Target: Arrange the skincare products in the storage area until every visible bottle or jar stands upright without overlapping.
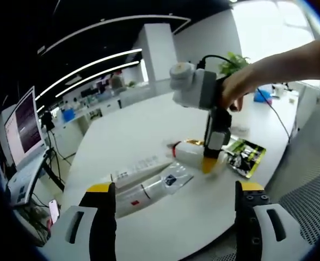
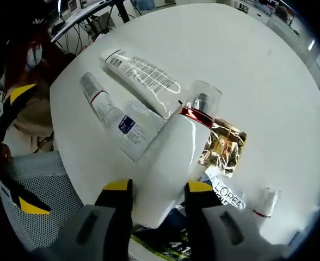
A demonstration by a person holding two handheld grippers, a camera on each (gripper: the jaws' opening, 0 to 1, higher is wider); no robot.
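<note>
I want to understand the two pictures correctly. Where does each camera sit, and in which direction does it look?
Left gripper view: it rides on the left claw, held back from the white table, looking across it at the right claw and the person's hand holding it.
Right gripper view: it rides on the right claw, looking steeply down along a lying white bottle between its fingers; a small part of the left claw shows at the edge.
Shared: the table, the bottle, the white tube and the gold packet.

Tubes [image 2: 141,73] crowd the bottle [image 2: 168,163]; far table [image 2: 258,60] bare.
</note>
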